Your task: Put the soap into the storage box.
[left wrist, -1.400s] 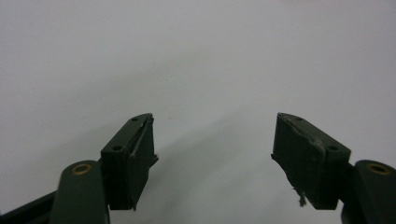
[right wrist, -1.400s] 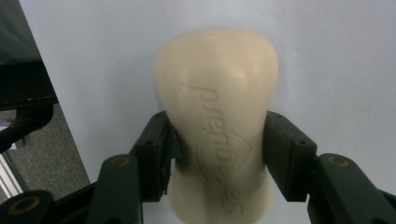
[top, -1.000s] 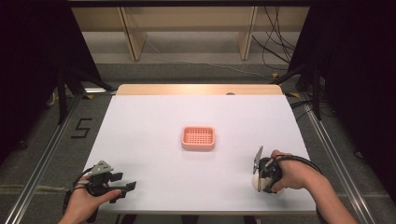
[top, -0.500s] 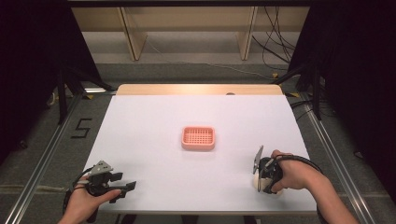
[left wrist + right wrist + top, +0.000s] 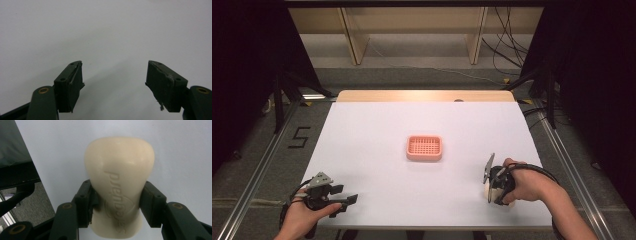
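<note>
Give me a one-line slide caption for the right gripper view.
Right gripper clamps a cream soap bar above the white table.

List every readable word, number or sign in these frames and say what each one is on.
"5": dark marking on the floor left of the table.
"Safeguard": embossed upside down on the cream soap bar gripped in the right claw; the first letters are partly hidden and the round emblem beneath is unreadable.

A lab recording bay: white table [image 5: 377,145], black curtains [image 5: 247,60], floor cables [image 5: 507,50], aluminium rails [image 5: 259,165].
</note>
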`<state>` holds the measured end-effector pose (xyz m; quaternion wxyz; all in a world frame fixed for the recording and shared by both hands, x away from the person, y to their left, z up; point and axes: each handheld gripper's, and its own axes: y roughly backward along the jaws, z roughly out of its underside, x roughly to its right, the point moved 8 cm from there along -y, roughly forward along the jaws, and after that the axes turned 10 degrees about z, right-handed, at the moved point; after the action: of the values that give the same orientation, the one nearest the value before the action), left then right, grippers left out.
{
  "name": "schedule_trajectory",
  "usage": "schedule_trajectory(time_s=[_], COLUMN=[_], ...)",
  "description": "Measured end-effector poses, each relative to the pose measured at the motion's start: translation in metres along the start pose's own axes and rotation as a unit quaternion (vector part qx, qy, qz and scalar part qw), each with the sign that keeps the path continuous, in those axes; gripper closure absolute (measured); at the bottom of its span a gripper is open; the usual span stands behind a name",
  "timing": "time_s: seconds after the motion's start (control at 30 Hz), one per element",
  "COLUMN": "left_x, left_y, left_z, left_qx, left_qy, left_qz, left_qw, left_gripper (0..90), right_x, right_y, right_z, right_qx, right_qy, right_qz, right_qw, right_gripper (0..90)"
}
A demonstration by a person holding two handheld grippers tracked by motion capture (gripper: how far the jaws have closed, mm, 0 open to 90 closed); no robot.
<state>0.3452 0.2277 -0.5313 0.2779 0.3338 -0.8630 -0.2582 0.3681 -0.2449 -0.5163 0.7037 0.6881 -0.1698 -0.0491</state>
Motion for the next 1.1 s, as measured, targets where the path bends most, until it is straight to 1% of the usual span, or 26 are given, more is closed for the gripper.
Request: schedule_trajectory(time_s=[0.03,0.07,0.1,0.13,0.17,0.2,0.27,0.3,0.33,0.43,0.53,0.57,0.6,0.73,0.77,0.8,0.83,0.87,0.9,0.93,0.97,1.0,1.03,1.07,1.1], left_x=[0.0,0.0,0.0,0.0,0.0,0.0,0.0,0.0,0.0,0.0,0.0,0.0,0.0,0.0,0.0,0.0,0.0,0.0,-0.001,-0.001,-0.001,-0.001,-0.001,-0.001,-0.001], left_y=[0.0,0.0,0.0,0.0,0.0,0.0,-0.001,0.0,0.0,0.0,0.0,0.0,0.0,-0.001,-0.001,0.0,0.0,0.0,0.0,0.0,0.0,0.0,0.0,0.0,0.0], left_z=[0.0,0.0,0.0,0.0,0.0,0.0,0.0,0.0,0.0,0.0,0.0,0.0,0.0,0.0,0.0,0.0,0.0,0.0,0.001,0.001,0.001,0.001,0.001,0.0,0.0], left_qx=[0.002,0.003,0.003,0.002,0.002,0.002,0.003,0.003,-0.001,0.002,0.003,0.002,0.001,0.001,0.001,0.0,0.0,-0.001,-0.006,-0.006,-0.006,-0.006,-0.006,-0.005,-0.005], left_qy=[0.0,0.0,0.0,0.0,0.0,0.0,0.0,0.0,0.0,0.0,0.001,0.0,0.0,0.0,0.0,0.0,0.0,0.0,-0.003,-0.004,-0.004,-0.004,-0.004,-0.004,-0.004], left_qz=[-0.001,-0.001,-0.001,-0.001,-0.002,-0.001,-0.001,-0.001,0.001,-0.001,-0.002,-0.004,-0.001,-0.002,-0.001,0.0,0.0,-0.001,-0.003,-0.002,-0.003,-0.004,-0.003,-0.003,-0.003], left_qw=[1.0,1.0,1.0,1.0,1.0,1.0,1.0,1.0,1.0,1.0,1.0,1.0,1.0,1.0,1.0,1.0,1.0,1.0,1.0,1.0,1.0,1.0,1.0,1.0,1.0], left_gripper=[29.1,29.1,29.1,29.1,29.1,29.1,29.1,29.1,29.1,29.1,29.0,29.1,29.1,29.1,29.1,29.1,29.1,29.1,29.1,29.1,29.1,29.1,29.1,29.0,29.1], right_x=[0.0,0.001,0.001,0.003,0.004,0.004,0.005,0.008,0.008,0.009,0.011,0.011,0.011,0.012,0.011,0.011,0.012,0.01,0.011,0.011,0.011,0.01,0.013,0.013,0.012], right_y=[0.0,0.001,0.002,0.001,0.001,0.003,0.005,0.005,0.006,0.01,0.011,0.012,0.013,0.016,0.017,0.017,0.017,0.018,0.018,0.019,0.019,0.019,0.019,0.019,0.02], right_z=[0.0,0.0,0.0,0.0,0.0,0.0,-0.001,-0.002,-0.002,-0.004,-0.006,-0.005,-0.006,-0.008,-0.007,-0.007,-0.009,-0.007,-0.008,-0.007,-0.008,-0.008,-0.007,-0.008,-0.008], right_qx=[-0.001,-0.003,-0.001,0.004,0.007,0.005,0.006,0.015,0.017,0.031,0.047,0.047,0.054,0.074,0.075,0.077,0.094,0.089,0.1,0.097,0.109,0.114,0.123,0.131,0.133], right_qy=[-0.004,-0.002,-0.008,0.003,0.004,-0.004,-0.012,-0.007,-0.017,-0.04,-0.045,-0.052,-0.052,-0.061,-0.075,-0.071,-0.067,-0.074,-0.077,-0.078,-0.078,-0.085,-0.082,-0.079,-0.09], right_qz=[0.004,0.003,0.004,0.004,0.005,0.007,0.01,0.016,0.017,0.021,0.022,0.023,0.022,0.021,0.022,0.021,0.023,0.017,0.022,0.018,0.018,0.02,0.027,0.027,0.025], right_qw=[1.0,1.0,1.0,1.0,1.0,1.0,0.9999,0.9997,0.9996,0.9985,0.9977,0.9973,0.997,0.9951,0.9942,0.9942,0.993,0.9932,0.9918,0.992,0.9907,0.9896,0.9886,0.9879,0.9867], right_gripper=[50.6,50.7,50.7,50.7,50.7,50.7,50.6,50.6,50.7,50.7,50.7,50.7,50.7,50.7,50.7,50.7,50.7,50.7,50.7,50.7,50.7,50.7,50.7,50.6,50.7])
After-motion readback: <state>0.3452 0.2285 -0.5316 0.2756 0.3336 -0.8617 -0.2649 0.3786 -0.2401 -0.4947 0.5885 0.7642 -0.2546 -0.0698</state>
